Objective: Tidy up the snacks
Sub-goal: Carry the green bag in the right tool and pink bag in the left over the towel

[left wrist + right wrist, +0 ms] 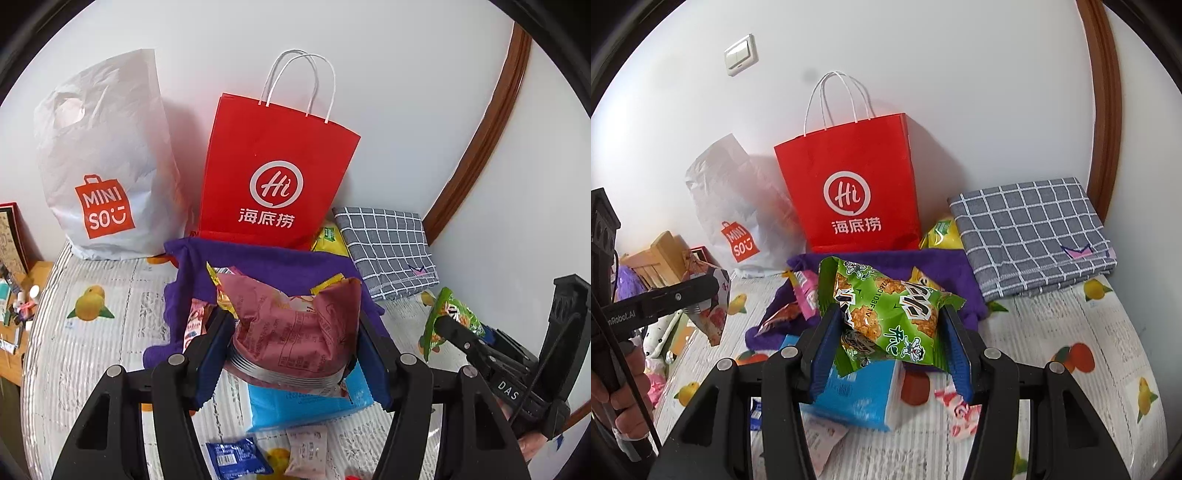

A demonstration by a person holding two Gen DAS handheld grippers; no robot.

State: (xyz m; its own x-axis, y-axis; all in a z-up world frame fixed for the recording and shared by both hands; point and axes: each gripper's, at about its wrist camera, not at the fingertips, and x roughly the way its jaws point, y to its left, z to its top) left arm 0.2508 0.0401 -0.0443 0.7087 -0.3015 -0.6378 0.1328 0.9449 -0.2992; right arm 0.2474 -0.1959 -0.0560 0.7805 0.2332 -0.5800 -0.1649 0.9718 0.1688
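Observation:
My left gripper [295, 332] is shut on a dark red snack bag [295, 325] and holds it above the bed. My right gripper [890, 328] is shut on a green rice-cracker packet [886, 314]; the same packet shows at the right of the left wrist view [448, 317]. Behind them a purple cloth [258, 262] holds several snack packets. A red paper bag [273, 166] and a white Miniso bag [107, 166] stand against the wall. A blue box [306, 406] lies under the grippers.
A folded grey checked cloth [1034, 229] lies at the back right, a yellow packet [942, 232] beside it. Small packets [236, 454] lie on the fruit-print bed cover [92, 350]. A wooden side table [22, 295] with clutter stands left.

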